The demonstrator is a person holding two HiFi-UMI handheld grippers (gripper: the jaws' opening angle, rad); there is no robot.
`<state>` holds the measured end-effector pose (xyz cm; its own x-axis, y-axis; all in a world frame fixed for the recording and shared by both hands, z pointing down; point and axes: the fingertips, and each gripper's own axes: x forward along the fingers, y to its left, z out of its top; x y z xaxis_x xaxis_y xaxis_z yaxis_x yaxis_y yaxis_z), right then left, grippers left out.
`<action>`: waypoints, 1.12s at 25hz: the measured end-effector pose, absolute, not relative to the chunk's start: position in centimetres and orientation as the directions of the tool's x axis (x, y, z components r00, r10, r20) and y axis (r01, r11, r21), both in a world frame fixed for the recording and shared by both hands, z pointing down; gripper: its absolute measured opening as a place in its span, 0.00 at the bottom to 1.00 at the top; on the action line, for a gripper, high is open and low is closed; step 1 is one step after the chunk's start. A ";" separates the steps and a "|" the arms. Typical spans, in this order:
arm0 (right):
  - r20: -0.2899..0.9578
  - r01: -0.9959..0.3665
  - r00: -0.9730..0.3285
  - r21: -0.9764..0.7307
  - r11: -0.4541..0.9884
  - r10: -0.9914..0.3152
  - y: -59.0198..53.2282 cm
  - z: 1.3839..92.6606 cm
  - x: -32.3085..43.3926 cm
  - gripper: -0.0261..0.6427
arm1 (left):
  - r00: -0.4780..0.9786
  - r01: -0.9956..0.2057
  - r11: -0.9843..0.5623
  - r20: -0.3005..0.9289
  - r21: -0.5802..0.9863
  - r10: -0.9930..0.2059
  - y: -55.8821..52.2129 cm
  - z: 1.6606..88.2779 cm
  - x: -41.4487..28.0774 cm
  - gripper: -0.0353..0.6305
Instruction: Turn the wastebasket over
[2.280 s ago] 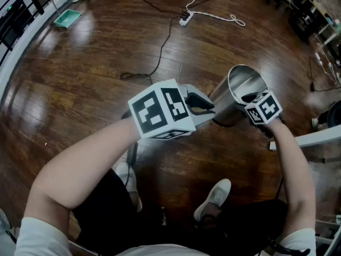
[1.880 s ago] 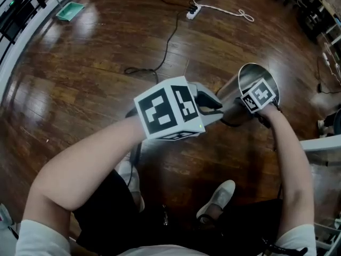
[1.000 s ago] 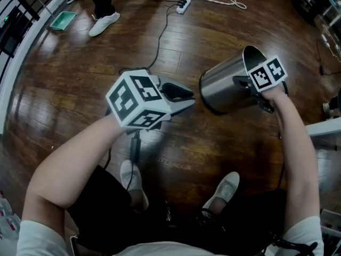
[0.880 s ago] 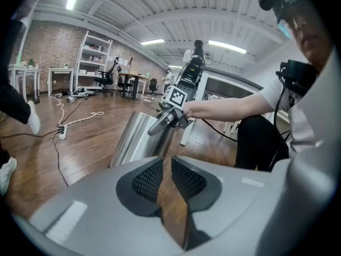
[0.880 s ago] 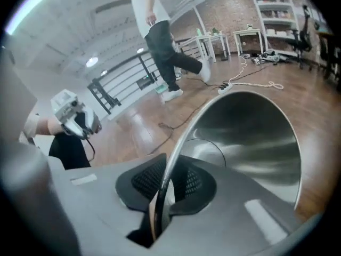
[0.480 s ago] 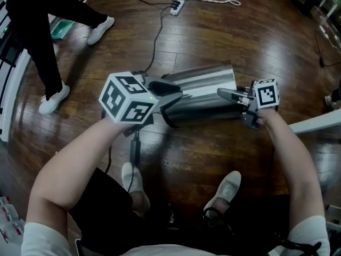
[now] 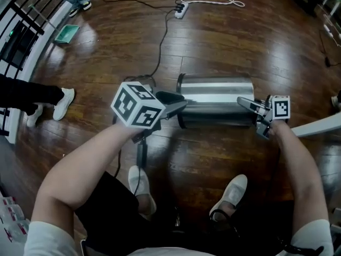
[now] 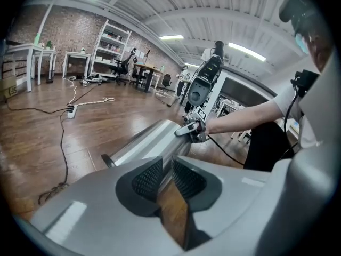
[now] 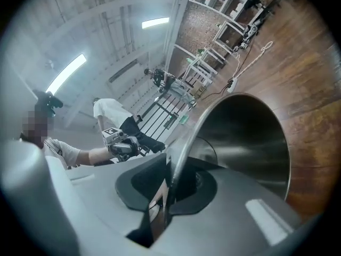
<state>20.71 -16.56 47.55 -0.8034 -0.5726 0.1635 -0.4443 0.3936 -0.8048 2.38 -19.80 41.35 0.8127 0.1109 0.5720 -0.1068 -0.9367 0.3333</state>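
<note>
the steel wastebasket (image 7: 216, 97) hung on its side above the wooden floor (image 7: 106, 52), base toward the left gripper (image 7: 178, 104), mouth toward the right gripper (image 7: 246, 103). the right gripper's jaws were clamped on the thin rim (image 9: 184, 137). the left gripper's jaws stood slightly apart with nothing pinched, their tips just beside the base. the thin metal looked stiff and fairly light, but polished and probably slippery, so the rim seemed the safest place to take hold and the smooth wall a poor one. the inside was bare, nothing to spill.
</note>
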 end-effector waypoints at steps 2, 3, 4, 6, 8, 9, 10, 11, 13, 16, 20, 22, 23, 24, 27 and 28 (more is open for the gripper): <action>0.180 -0.459 -0.801 -0.797 0.394 -0.571 -16.5 48.4 21.5 0.08 | 0.804 -0.124 -0.928 0.583 0.351 0.113 -20.1 42.6 2.2 0.14; 0.183 -0.464 -0.801 -0.792 0.398 -0.571 -16.6 48.9 21.7 0.09 | 0.803 -0.134 -0.924 0.586 0.357 0.110 -20.5 43.3 2.0 0.14; 0.187 -0.472 -0.797 -0.787 0.398 -0.574 -16.8 49.4 21.9 0.09 | 0.803 -0.145 -0.921 0.587 0.362 0.105 -21.0 44.0 2.0 0.14; 0.201 -0.487 -0.788 -0.782 0.389 -0.582 -17.0 50.1 22.3 0.10 | 0.802 -0.173 -0.911 0.591 0.376 0.091 -21.7 45.0 1.9 0.15; 0.202 -0.483 -0.788 -0.789 0.380 -0.582 -16.5 49.9 22.6 0.11 | 0.795 -0.199 -0.898 0.601 0.392 0.086 -21.5 45.4 2.0 0.16; 0.200 -0.479 -0.788 -0.793 0.376 -0.582 -16.2 49.7 22.7 0.11 | 0.790 -0.208 -0.893 0.607 0.399 0.087 -21.3 45.6 2.1 0.17; 0.199 -0.476 -0.788 -0.797 0.372 -0.582 -15.9 49.6 22.9 0.11 | 0.785 -0.216 -0.888 0.612 0.407 0.090 -21.0 45.9 2.2 0.17; 0.196 -0.472 -0.787 -0.801 0.368 -0.584 -15.8 49.6 23.0 0.11 | 0.782 -0.223 -0.882 0.616 0.415 0.093 -20.9 46.2 2.3 0.18; 0.184 -0.461 -0.785 -0.812 0.359 -0.592 -15.5 49.8 23.0 0.11 | 0.780 -0.243 -0.866 0.619 0.438 0.094 -20.8 46.9 2.7 0.20; 0.194 -0.466 -0.775 -0.818 0.338 -0.601 -14.9 50.7 23.4 0.13 | 0.793 -0.322 -0.817 0.607 0.479 0.043 -22.3 47.5 3.3 0.22; 0.206 -0.480 -0.771 -0.809 0.338 -0.603 -14.1 51.4 22.9 0.16 | 0.788 -0.437 -0.749 0.614 0.498 -0.051 -24.6 49.5 3.0 0.23; 0.210 -0.491 -0.760 -0.805 0.332 -0.615 -14.2 51.7 22.8 0.18 | 0.778 -0.430 -0.751 0.628 0.501 -0.027 -24.4 50.6 2.8 0.25; 0.215 -0.496 -0.755 -0.805 0.325 -0.619 -14.2 51.8 22.9 0.19 | 0.776 -0.427 -0.752 0.631 0.502 -0.020 -24.3 51.0 3.0 0.25; 0.221 -0.497 -0.755 -0.806 0.320 -0.617 -14.1 51.9 22.9 0.20 | 0.775 -0.428 -0.750 0.631 0.504 -0.018 -24.2 51.4 3.2 0.25; 0.258 -0.520 -0.754 -0.797 0.308 -0.604 -13.6 52.4 22.7 0.21 | 0.779 -0.438 -0.736 0.626 0.516 -0.025 -24.0 52.2 3.9 0.26; 0.282 -0.542 -0.742 -0.787 0.296 -0.608 -13.6 52.6 22.8 0.24 | 0.784 -0.444 -0.728 0.619 0.522 -0.034 -24.1 52.2 3.9 0.26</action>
<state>22.76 -13.60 52.63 -0.7420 -0.6081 0.2823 -0.5419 0.2961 -0.7866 3.93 -24.13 52.25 0.7844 -0.0336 0.6194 -0.4437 -0.7281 0.5224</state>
